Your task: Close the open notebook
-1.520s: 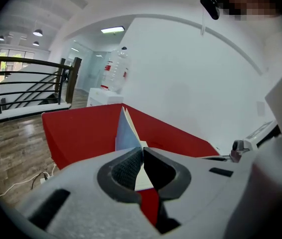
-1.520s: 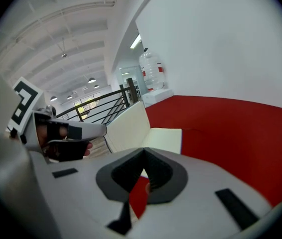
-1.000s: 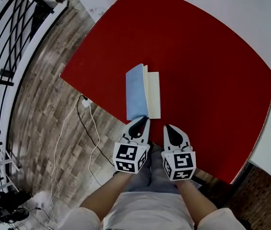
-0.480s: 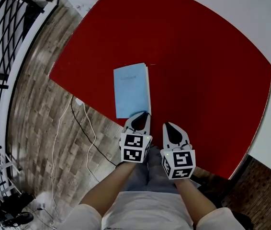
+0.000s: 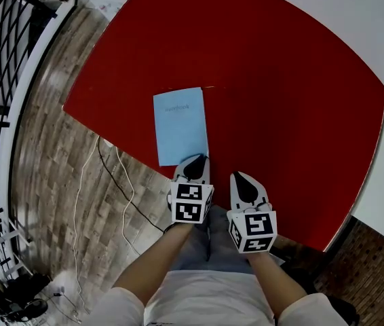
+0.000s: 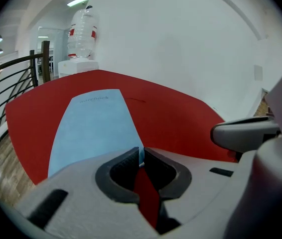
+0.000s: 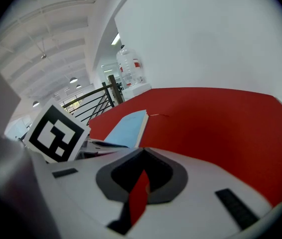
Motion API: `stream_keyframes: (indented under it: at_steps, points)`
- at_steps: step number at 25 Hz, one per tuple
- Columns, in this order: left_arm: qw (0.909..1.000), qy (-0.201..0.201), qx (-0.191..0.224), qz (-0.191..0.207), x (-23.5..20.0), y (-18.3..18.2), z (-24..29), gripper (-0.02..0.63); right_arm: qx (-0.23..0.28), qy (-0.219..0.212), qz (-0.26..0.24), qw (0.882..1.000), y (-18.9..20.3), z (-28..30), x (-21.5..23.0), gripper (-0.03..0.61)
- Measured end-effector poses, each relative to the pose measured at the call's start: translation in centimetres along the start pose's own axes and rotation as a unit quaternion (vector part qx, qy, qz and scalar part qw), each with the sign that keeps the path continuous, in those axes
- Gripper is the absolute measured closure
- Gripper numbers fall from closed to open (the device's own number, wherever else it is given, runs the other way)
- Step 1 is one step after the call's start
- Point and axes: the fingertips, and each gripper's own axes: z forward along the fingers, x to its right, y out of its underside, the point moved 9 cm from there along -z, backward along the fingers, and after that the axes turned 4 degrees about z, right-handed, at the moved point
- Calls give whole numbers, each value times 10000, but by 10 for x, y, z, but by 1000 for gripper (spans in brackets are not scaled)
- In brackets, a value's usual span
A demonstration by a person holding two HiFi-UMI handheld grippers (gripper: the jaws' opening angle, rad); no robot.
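Note:
The notebook (image 5: pixel 180 124) lies flat and closed on the red table (image 5: pixel 287 94), light blue cover up, close to the near edge. My left gripper (image 5: pixel 195 160) sits at its near right corner. In the left gripper view the notebook (image 6: pixel 93 128) runs right up to the left gripper (image 6: pixel 141 152), whose jaws are pinched on a thin sliver of the cover's corner. My right gripper (image 5: pixel 241 178) hovers beside it over bare red table, shut with nothing in it. The right gripper view shows the right gripper (image 7: pixel 142 151) and the notebook (image 7: pixel 128 126) off to the left.
Cables (image 5: pixel 110 182) trail over the wooden floor left of the table. A black railing (image 5: pixel 2 80) runs along the far left. A water dispenser (image 6: pixel 81 34) stands beyond the table's far corner. A white wall rises behind the table.
The blue cover, raised over the cream pages a second ago, has come down flat, so the notebook is closed. My left gripper sank with it at the near corner. The right gripper barely shifted.

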Motion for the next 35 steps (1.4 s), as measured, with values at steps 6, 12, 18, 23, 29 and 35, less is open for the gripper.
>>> stream_keyframes:
  at_steps: [6,12,18,23,29,35]
  points:
    - [9995,121,-103,269,7,0,0,578,-47,-108,-17,9999,3,1,-4,574]
    - [9990,256,-60,351,9,-1,0,540,-78,-176,-80,9998,1,3,-8,574]
    - [9996,271,-24,83,5,1,0,540,-78,-177,-140,9997,0,2,-9,574]
    - [9993,80,198,-311,-2,-3,-13,541,-26,-227,-330,9992,-2,-11,-6,574]
    - [9974,-264,660,-111,1,-31,-79,606,46,-475,-826,9954,-26,-44,-23,574]
    - [9946,-359,972,1,9,-36,-170,607,270,-802,-1138,9899,-64,-78,-61,574]
